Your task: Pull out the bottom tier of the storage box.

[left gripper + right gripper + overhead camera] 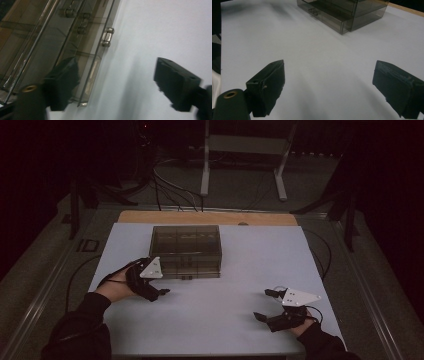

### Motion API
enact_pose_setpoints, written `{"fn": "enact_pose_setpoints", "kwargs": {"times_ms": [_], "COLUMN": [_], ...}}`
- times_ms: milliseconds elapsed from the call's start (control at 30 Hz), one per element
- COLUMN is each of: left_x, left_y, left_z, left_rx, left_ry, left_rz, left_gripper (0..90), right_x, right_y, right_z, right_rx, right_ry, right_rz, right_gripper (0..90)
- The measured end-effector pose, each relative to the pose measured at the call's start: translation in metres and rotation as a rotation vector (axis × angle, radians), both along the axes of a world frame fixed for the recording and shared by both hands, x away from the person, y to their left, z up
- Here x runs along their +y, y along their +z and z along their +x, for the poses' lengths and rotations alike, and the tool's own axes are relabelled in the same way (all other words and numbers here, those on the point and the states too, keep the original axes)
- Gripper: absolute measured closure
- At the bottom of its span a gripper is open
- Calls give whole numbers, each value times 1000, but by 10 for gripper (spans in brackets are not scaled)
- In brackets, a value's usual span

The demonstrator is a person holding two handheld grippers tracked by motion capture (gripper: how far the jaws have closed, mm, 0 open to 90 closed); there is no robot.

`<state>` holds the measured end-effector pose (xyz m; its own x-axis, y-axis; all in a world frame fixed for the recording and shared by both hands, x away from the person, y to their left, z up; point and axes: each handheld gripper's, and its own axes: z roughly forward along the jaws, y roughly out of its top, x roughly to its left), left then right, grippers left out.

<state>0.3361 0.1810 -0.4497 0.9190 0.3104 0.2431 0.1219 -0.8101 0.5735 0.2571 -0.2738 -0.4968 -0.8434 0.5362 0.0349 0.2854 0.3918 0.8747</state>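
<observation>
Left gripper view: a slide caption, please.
Open left gripper beside the smoky clear drawer box, near a metal handle.

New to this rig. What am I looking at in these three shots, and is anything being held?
No robot arm here: a person holds a hand-held two-jaw tool in each hand. The high view looks down on the white table from the person's side; the left tool is near the front left corner of a smoked transparent drawer box, and the right tool sits apart at the lower right. The other two pictures come from cameras riding on each tool, looking along its black jaws. The left gripper view shows the box's drawer fronts and a small metal handle close up. The right gripper view faces bare table, with the box farther off. Both tools are open, holding nothing.
</observation>
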Motion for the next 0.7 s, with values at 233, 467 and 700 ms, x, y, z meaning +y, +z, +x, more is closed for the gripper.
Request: {"fn": "enact_pose_setpoints", "kwargs": {"times_ms": [233,467,700], "left_x": [5,11,15], "left_y": [-6,-13,-19], "left_z": [16,28,37], "left_rx": [17,46,74], "left_ry": [9,9,-13], "left_rz": [6,9,5], "left_gripper": [389,540,565], "right_x": [0,-1,-1], "right_y": [0,0,0], "right_z": [0,0,0], "right_rx": [-1,0,1], "right_ry": [6,5,4], "right_rz": [3,3,3], "right_gripper": [109,109,109]}}
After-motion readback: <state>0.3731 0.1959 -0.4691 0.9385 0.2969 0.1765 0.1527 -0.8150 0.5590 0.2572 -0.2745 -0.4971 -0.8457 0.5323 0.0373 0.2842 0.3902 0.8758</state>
